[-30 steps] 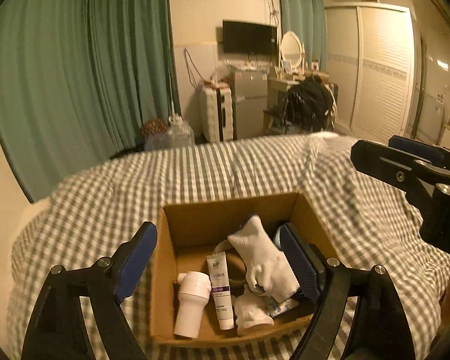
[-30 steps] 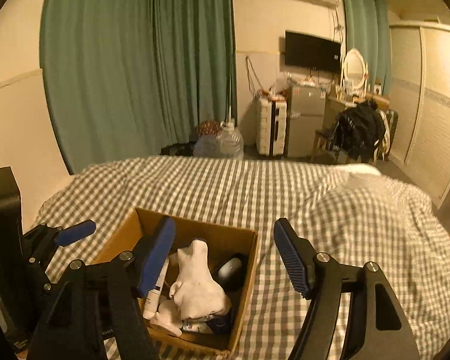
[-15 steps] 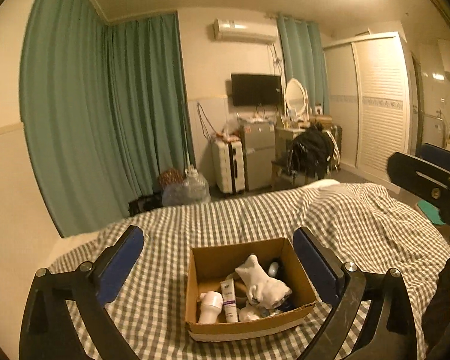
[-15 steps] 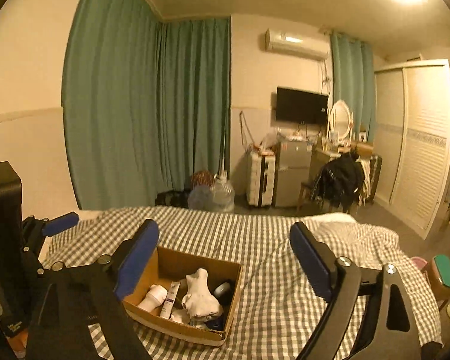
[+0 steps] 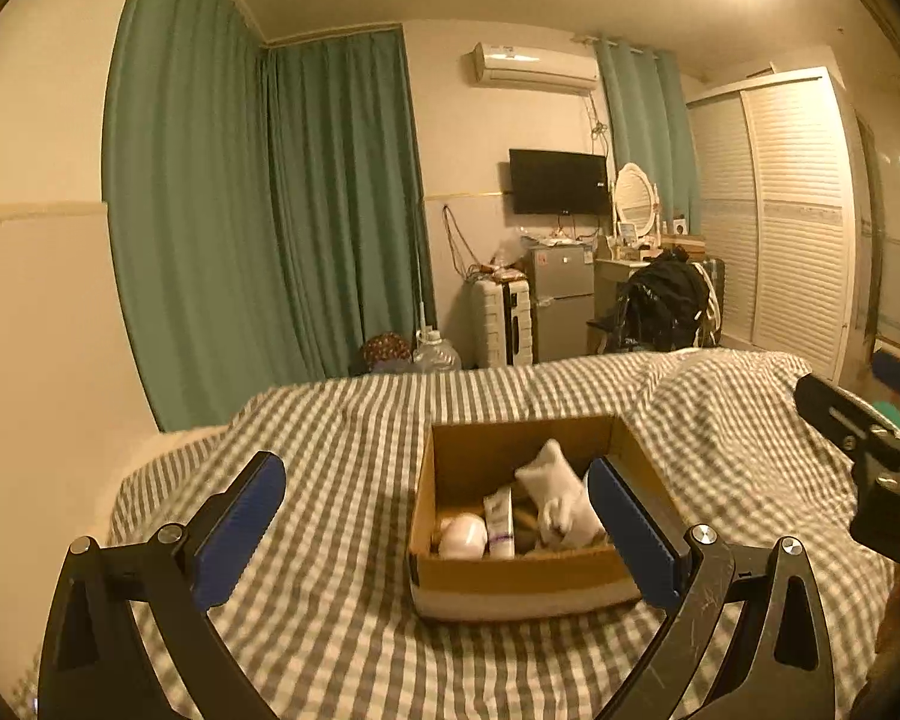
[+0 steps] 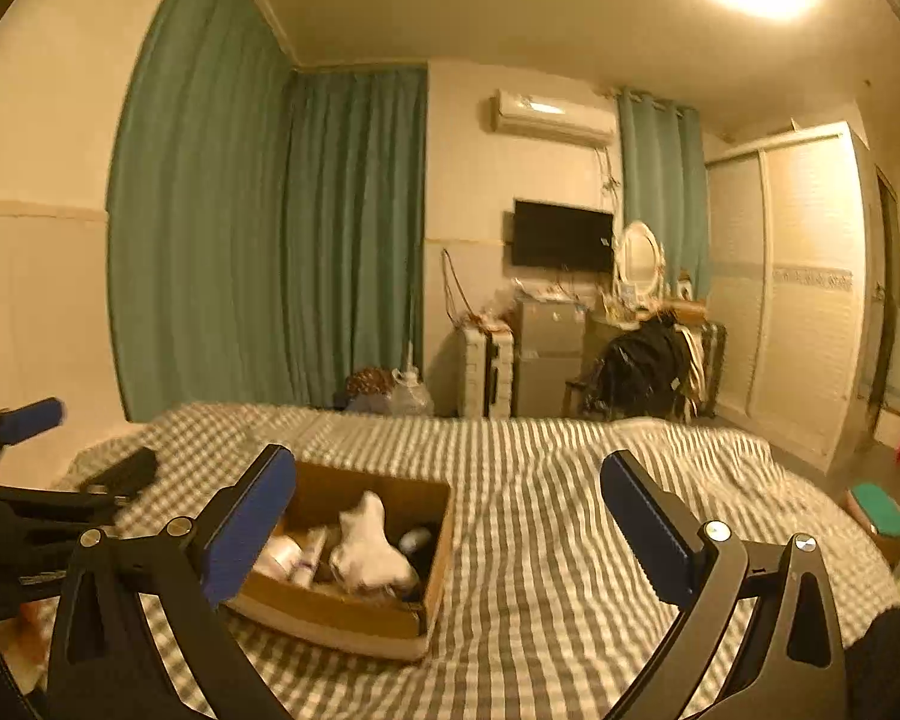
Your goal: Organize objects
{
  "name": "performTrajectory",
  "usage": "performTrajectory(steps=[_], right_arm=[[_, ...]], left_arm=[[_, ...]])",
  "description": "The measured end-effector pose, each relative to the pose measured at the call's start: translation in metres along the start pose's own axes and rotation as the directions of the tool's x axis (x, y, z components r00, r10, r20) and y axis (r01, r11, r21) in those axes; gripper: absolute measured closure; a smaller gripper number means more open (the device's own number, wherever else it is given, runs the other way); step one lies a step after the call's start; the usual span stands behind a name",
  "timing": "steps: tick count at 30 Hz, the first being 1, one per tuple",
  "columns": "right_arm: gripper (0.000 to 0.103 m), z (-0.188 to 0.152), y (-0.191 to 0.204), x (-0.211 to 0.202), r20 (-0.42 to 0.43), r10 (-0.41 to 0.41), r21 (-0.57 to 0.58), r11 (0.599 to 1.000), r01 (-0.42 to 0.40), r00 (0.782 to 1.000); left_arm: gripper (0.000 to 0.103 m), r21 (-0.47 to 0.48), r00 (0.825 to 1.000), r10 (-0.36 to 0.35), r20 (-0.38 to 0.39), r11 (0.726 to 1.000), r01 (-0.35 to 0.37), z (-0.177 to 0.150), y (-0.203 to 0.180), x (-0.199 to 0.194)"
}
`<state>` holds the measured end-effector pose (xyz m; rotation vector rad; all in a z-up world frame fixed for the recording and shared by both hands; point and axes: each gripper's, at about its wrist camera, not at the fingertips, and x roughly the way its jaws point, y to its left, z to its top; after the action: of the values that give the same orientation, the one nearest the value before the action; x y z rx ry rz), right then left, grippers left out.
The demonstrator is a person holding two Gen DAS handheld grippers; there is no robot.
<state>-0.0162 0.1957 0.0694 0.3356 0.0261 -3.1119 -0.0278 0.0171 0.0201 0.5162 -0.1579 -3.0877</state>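
A cardboard box (image 5: 510, 576) stands on the checked bed (image 5: 342, 612); it also shows in the right wrist view (image 6: 354, 618). Inside lie white socks (image 5: 561, 498), a white tube (image 5: 499, 519) and a white bottle (image 5: 463, 540). The socks (image 6: 369, 546) stick up in the right wrist view too. My left gripper (image 5: 438, 528) is open and empty, held back from the box's near side. My right gripper (image 6: 450, 528) is open and empty, right of the box and above the bed. Each gripper shows at the edge of the other's view.
Green curtains (image 5: 258, 228) hang behind the bed. A suitcase (image 5: 504, 324), a small fridge (image 5: 558, 294) and a chair with a black bag (image 5: 660, 306) stand at the far wall. A white wardrobe (image 5: 780, 222) is on the right.
Both grippers have pulled back and up from the box, which now looks smaller and farther off. Both stayed open and empty. The box's contents have not moved.
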Motion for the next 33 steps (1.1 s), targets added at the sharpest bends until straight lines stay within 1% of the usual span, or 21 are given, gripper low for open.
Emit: performTrajectory(steps=[3, 7, 10, 18, 33], right_arm=[[0.001, -0.017, -0.01, 0.018, -0.049, -0.001, 0.019, 1.0, 0.002, 0.999], [0.001, -0.027, -0.011, 0.025, -0.076, -0.019, 0.014, 1.0, 0.02, 0.997], [0.001, -0.029, -0.01, 0.023, -0.075, -0.024, 0.007, 1.0, 0.024, 0.997], [0.001, -0.03, -0.001, 0.019, -0.073, -0.004, -0.004, 1.0, 0.004, 0.997], [0.001, -0.033, 0.006, 0.022, -0.087, 0.002, -0.022, 1.0, -0.004, 0.996]], left_arm=[[0.0, -0.01, 0.999, -0.025, -0.023, 1.0, 0.025, -0.01, 0.0, 0.007], [0.0, -0.012, 0.999, -0.031, -0.033, 0.999, 0.031, -0.014, 0.0, 0.008], [0.0, -0.02, 0.999, -0.037, -0.039, 0.999, 0.036, -0.014, 0.001, 0.005], [0.0, -0.022, 0.998, -0.038, -0.054, 0.999, 0.037, -0.017, -0.001, 0.004], [0.0, -0.042, 0.996, -0.044, -0.073, 0.998, 0.041, -0.019, 0.002, 0.008]])
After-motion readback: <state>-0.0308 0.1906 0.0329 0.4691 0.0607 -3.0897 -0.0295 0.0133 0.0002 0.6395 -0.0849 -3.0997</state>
